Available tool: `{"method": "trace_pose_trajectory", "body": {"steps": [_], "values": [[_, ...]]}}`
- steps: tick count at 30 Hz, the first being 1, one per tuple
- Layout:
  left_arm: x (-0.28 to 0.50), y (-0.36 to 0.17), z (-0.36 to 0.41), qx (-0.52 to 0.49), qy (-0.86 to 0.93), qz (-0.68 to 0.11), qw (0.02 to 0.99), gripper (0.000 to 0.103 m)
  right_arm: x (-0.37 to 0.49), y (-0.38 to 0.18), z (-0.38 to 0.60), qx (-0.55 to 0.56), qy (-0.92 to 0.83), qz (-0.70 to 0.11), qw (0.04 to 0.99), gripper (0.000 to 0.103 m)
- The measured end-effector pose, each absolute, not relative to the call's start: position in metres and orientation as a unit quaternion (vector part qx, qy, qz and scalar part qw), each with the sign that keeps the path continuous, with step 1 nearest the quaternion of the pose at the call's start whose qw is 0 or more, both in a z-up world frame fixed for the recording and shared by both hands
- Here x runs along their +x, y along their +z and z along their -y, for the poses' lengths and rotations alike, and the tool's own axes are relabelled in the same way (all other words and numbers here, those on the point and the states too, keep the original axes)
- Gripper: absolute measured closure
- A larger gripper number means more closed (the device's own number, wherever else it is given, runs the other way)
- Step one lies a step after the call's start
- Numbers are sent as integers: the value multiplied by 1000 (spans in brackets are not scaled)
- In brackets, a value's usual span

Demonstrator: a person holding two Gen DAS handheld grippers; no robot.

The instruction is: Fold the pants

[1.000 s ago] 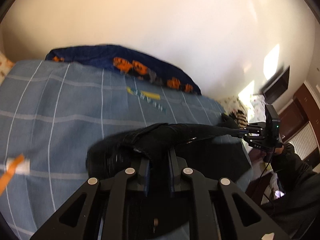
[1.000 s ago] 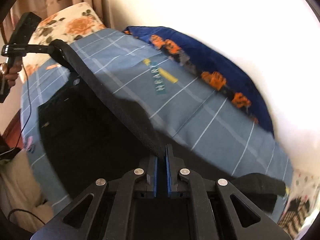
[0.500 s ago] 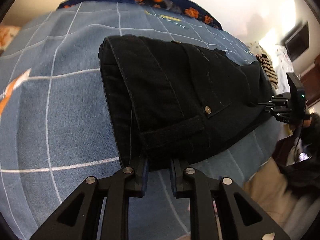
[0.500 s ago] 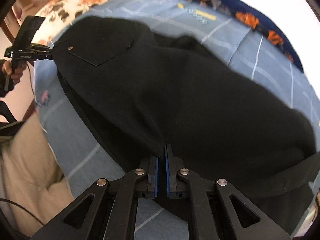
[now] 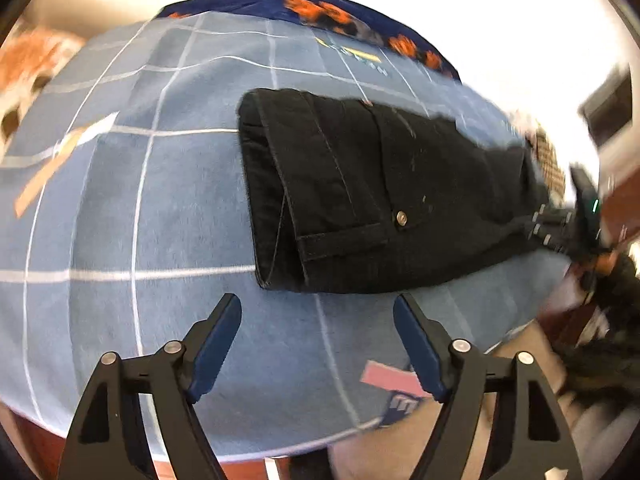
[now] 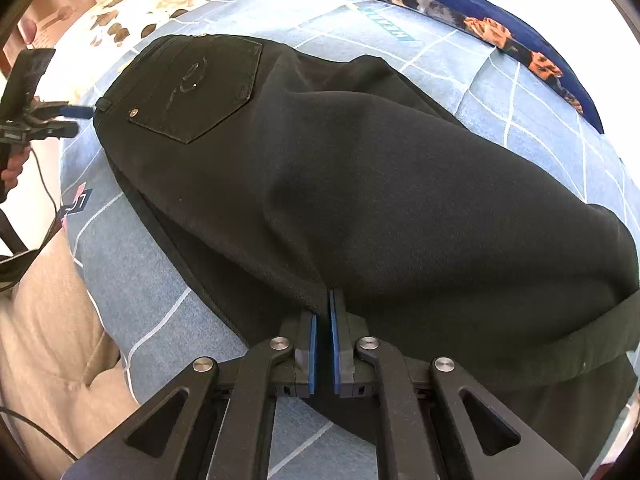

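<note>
Black pants (image 5: 360,200) lie folded lengthwise on the blue checked bedspread (image 5: 140,220), waistband toward the left gripper. My left gripper (image 5: 318,312) is open and empty, a short way back from the waistband. In the right wrist view the pants (image 6: 360,168) fill the middle, back pocket at the upper left. My right gripper (image 6: 323,300) is shut on the pants' near edge. The left gripper also shows at the left edge of the right wrist view (image 6: 78,120), beside the waistband. The right gripper shows in the left wrist view (image 5: 538,220) at the pants' far end.
A dark blue blanket with orange print (image 6: 500,28) lies along the far side by the white wall. A floral pillow (image 6: 132,12) sits beyond the waistband. A beige cushion (image 6: 52,340) lies below the bed's near edge.
The pants came down from being held stretched in the air to lying on the bed. My left gripper opened, let go of the waistband and drew back. The right stays shut.
</note>
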State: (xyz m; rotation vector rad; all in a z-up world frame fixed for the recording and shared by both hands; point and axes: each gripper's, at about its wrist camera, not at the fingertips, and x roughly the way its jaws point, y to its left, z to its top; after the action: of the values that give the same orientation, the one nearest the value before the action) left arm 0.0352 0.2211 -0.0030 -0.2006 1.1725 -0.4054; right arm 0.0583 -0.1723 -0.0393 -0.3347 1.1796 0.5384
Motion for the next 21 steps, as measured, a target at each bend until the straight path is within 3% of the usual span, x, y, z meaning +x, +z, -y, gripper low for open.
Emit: {"method": "trace_pose_trajectory", "body": {"steps": [1, 3, 6, 9, 19, 21], "values": [[35, -4, -224, -125, -186, -553, 802, 34, 57, -39, 172, -155, 250, -546, 785, 97], [37, -7, -227, -186, -188, -563, 783, 53, 55, -39, 172, -156, 250, -544, 786, 97], [45, -24, -229, -295, -172, -585, 736, 64, 58, -39, 176, -155, 252, -543, 786, 97], [53, -34, -228, -357, -162, -584, 711, 69, 57, -39, 176, -156, 253, -541, 787, 97], [61, -43, -229, -407, -119, -574, 701, 73, 59, -40, 181, -144, 259, -534, 792, 96], [64, -44, -227, -395, -109, -578, 706, 86, 59, -40, 181, -144, 258, -533, 793, 96]]}}
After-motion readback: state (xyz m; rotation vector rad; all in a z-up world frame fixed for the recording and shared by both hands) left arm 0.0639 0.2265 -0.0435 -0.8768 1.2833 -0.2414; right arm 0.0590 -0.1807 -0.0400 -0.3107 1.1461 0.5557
